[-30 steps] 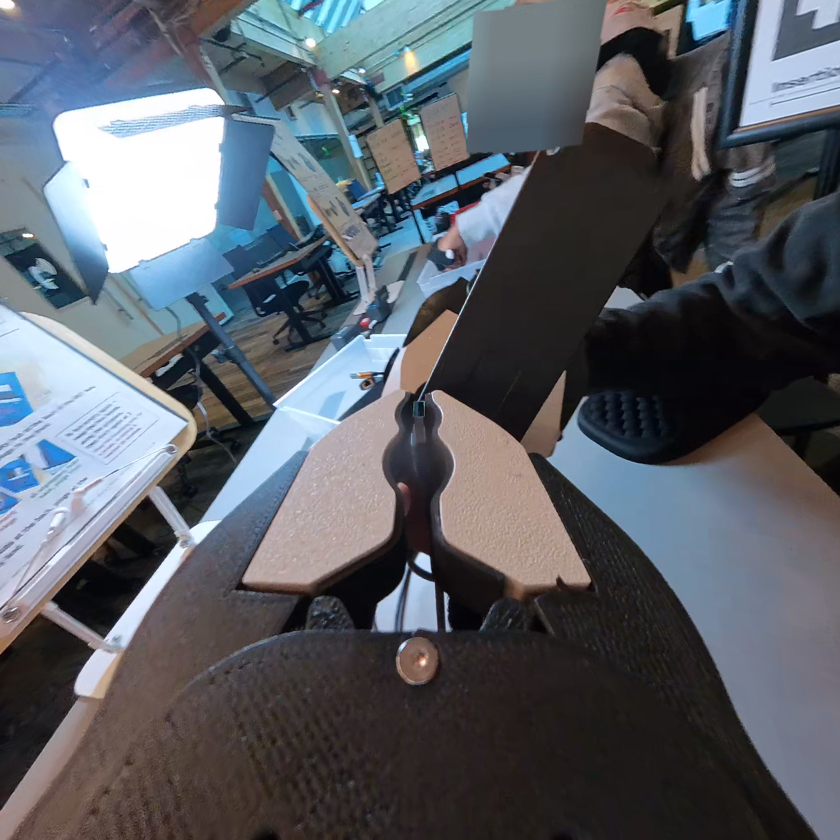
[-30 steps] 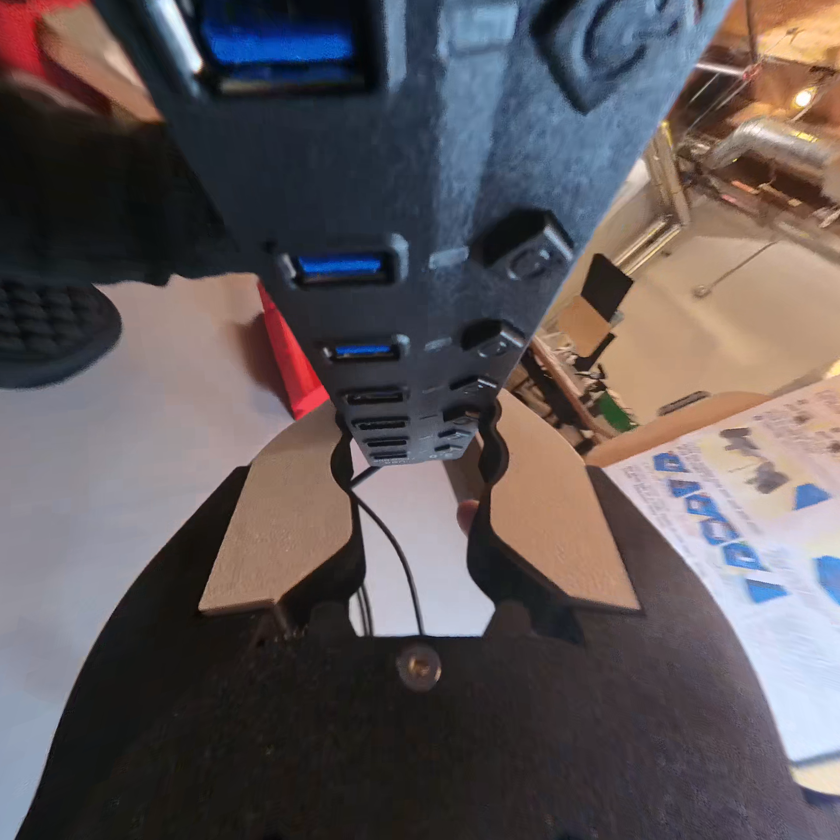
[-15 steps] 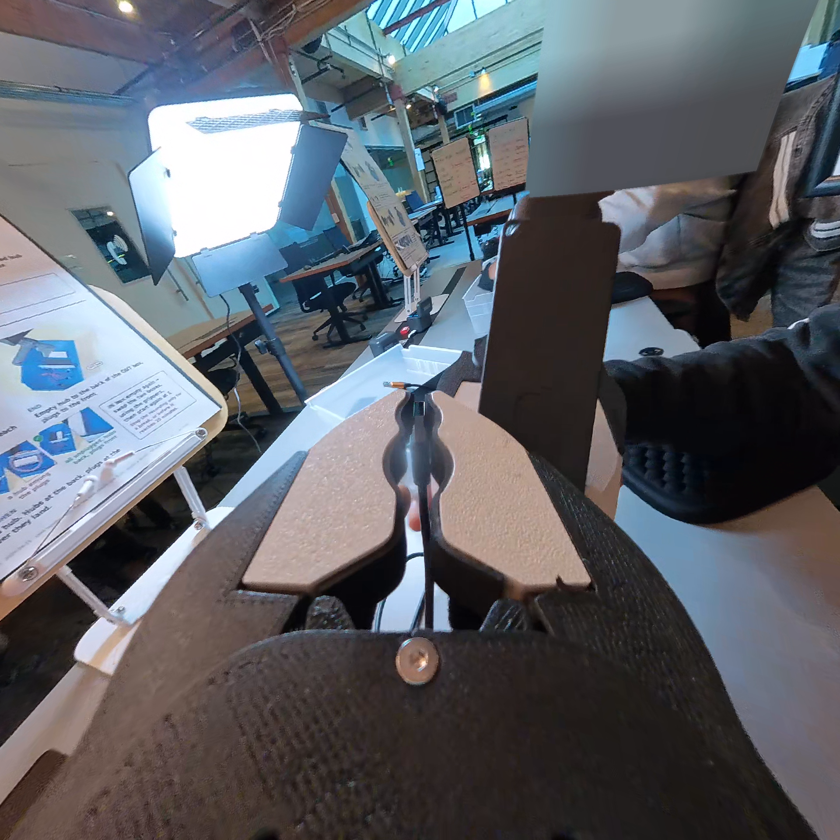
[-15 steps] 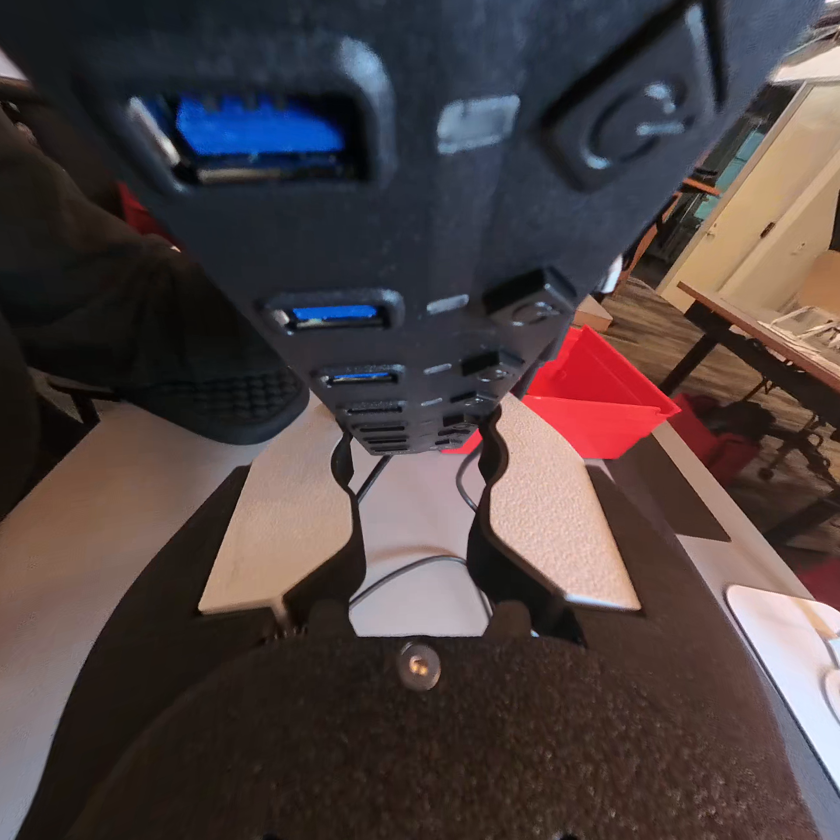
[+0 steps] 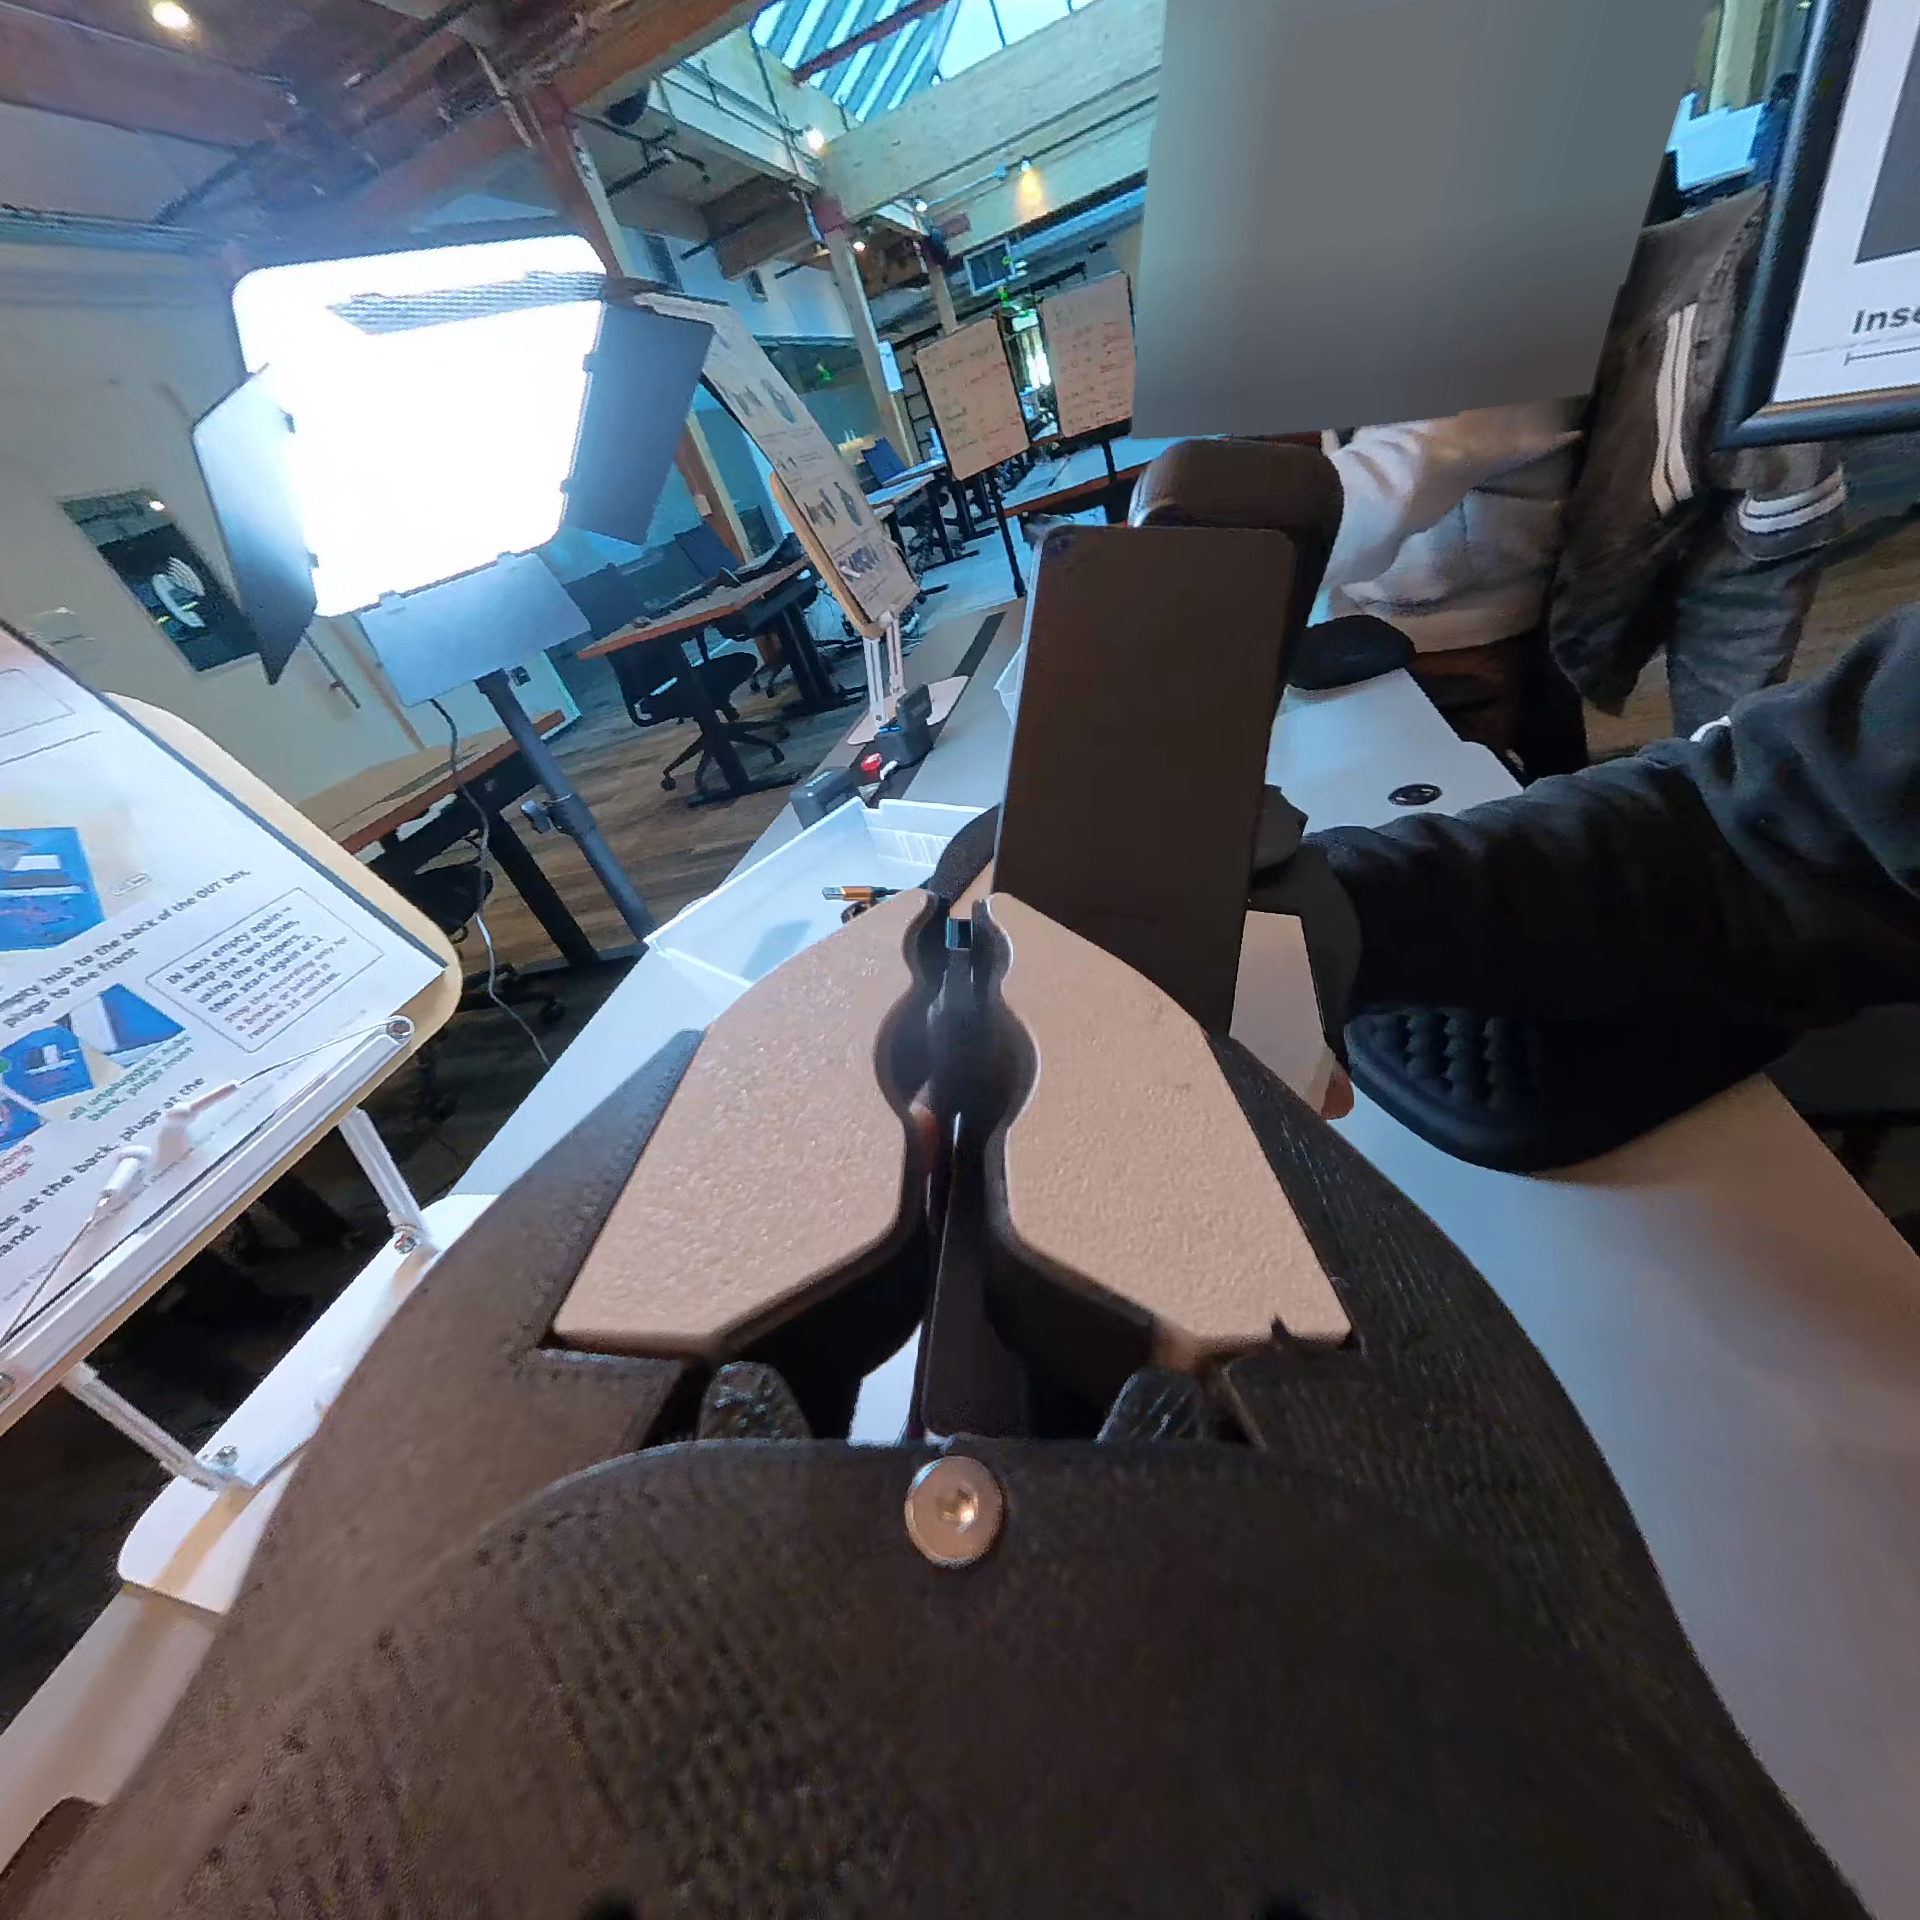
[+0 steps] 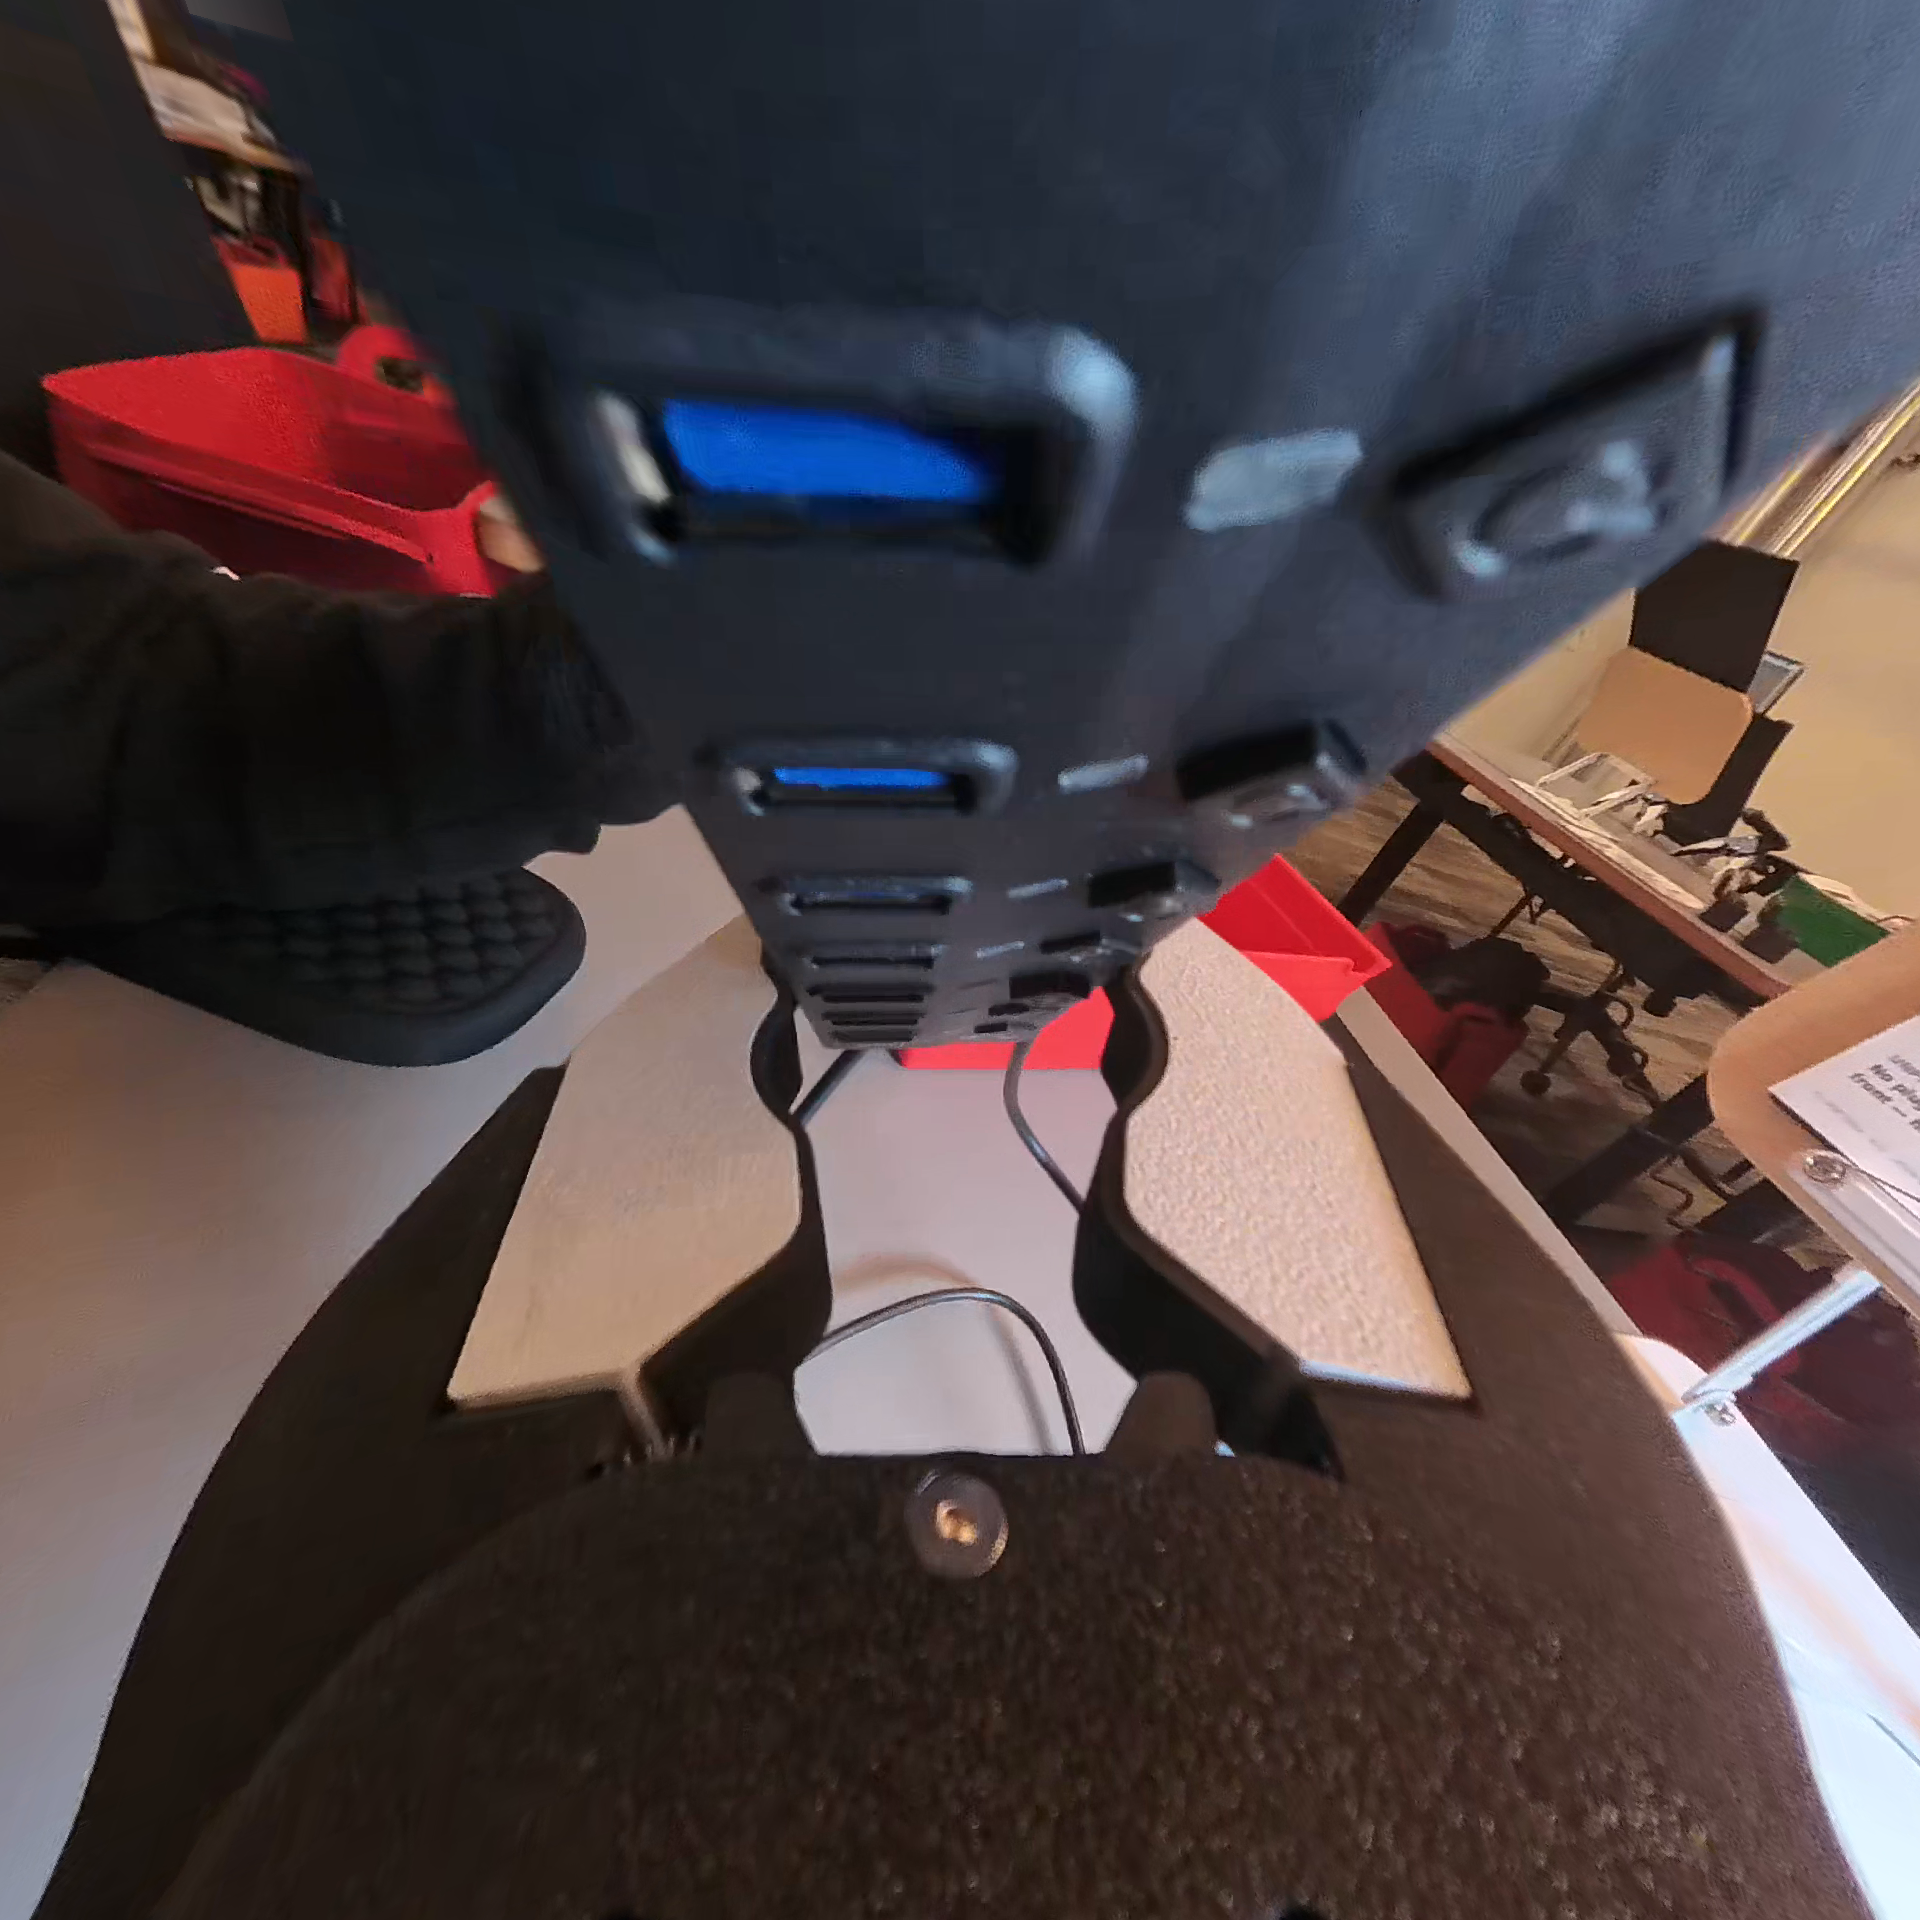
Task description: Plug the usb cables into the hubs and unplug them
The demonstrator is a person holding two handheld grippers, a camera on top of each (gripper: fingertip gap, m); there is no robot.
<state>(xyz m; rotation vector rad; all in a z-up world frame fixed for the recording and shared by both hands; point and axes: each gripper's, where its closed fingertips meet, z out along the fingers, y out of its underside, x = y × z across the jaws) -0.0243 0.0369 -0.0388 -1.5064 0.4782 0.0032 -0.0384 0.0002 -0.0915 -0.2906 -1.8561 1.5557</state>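
Note:
My left gripper [image 5: 958, 932] is shut on a thin black USB cable; its small plug [image 5: 957, 935] sticks out at the fingertips. Just beyond and to the right stands the black USB hub [image 5: 1143, 769], upright with its plain back towards this view. My right gripper [image 6: 940, 1013] is shut on the hub's lower end. In the right wrist view the hub [image 6: 935, 260] rises close to the camera, showing a column of blue USB ports [image 6: 821, 468] with switches beside them. A thin black cable [image 6: 1029, 1340] loops on the table below the hub.
A white tray [image 5: 769, 904] holding an orange-tipped cable [image 5: 857, 891] lies behind the left gripper. An instruction board [image 5: 156, 1039] stands at the left table edge. Red bins [image 6: 260, 457] [image 6: 1288, 945] sit at the far side. A dark sleeve [image 5: 1610, 935] reaches in from the right. The tips of one gripper are about 6 cm away from the tips of the other.
The hub has swung from a tilt to upright and come closer to the right wrist camera. My left gripper, still holding the plug, has turned slightly; the plug tip sits near the hub's left edge.

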